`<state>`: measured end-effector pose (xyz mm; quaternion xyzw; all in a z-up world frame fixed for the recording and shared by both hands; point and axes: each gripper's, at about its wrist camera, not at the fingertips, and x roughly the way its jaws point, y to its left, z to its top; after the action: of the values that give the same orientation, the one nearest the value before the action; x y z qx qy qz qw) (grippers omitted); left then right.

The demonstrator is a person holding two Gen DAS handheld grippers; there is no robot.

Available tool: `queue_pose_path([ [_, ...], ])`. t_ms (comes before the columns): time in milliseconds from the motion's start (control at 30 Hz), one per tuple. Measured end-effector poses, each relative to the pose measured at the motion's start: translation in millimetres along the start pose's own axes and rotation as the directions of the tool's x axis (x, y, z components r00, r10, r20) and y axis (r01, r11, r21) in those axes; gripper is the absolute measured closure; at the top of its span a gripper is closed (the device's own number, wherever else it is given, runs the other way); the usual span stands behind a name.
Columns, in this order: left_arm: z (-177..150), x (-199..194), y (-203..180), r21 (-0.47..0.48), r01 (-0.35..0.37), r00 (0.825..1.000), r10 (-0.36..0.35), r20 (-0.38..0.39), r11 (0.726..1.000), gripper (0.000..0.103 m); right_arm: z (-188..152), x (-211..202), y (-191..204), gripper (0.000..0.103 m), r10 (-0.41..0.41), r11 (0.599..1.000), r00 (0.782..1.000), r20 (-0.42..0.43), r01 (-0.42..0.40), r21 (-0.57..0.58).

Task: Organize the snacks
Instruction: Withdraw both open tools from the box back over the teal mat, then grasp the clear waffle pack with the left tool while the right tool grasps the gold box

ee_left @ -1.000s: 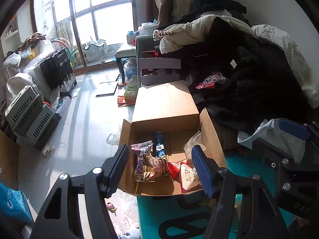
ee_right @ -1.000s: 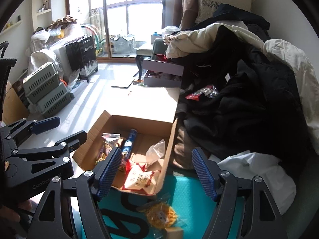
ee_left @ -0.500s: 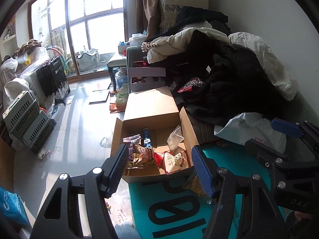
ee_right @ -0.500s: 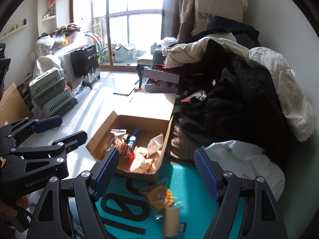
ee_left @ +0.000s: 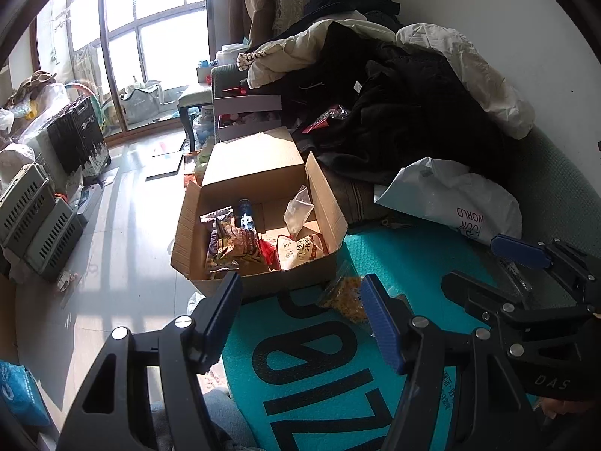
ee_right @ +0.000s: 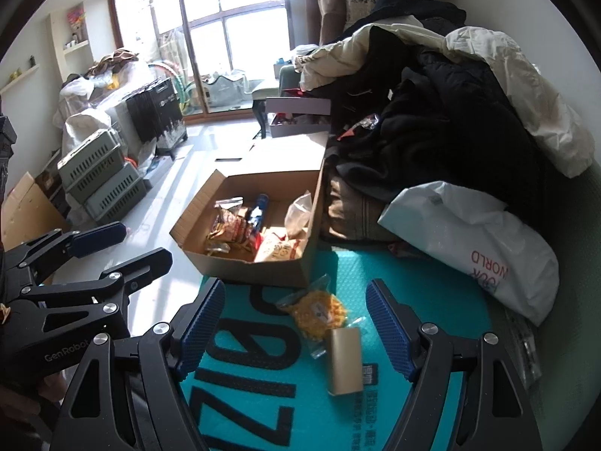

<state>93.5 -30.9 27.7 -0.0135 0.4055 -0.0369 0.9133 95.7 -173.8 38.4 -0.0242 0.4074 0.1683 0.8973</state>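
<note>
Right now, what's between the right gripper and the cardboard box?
In the right wrist view, a clear bag of yellow snacks and a tan packet lie on the teal mat between the open right gripper and the cardboard box.

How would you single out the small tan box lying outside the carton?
Start at the open cardboard carton on the teal mat. In front of it lies a yellow snack bag; the plain tan box overlaps its near edge, the only rigid, unprinted item there.
</note>
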Motion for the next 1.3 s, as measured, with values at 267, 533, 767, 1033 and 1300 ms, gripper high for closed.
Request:
queue_pose_path([
  [267,-41,27,-17,-0.018,0.068,0.993,-0.07,-0.1,0.997,0.039,-54,15,-14,0.025,0.026,0.998,0.997,-0.075,-0.021,0.062],
  [533,-69,53,-22,-0.038,0.066,0.98,-0.072,-0.183,0.997,0.039,-97,48,-33,0.025,0.079,0.986,0.982,-0.172,-0.051,0.162],
  [767,-80,76,-20,-0.063,0.06,0.97,-0.073,-0.23,0.996,0.039,-116,78,-47,0.025,0.057,0.982,0.969,-0.241,-0.011,0.19],
  [1033,-82,105,-17,-0.107,0.038,0.96,-0.066,-0.271,0.994,0.039,-121,112,-70,0.026,0.031,0.978,0.956,-0.293,0.032,0.208],
  [1300,-80,134,-16,-0.144,0.023,0.947,-0.067,-0.314,0.989,0.039,-118,147,-81,0.034,0.021,0.98,0.946,-0.323,0.044,0.192],
])
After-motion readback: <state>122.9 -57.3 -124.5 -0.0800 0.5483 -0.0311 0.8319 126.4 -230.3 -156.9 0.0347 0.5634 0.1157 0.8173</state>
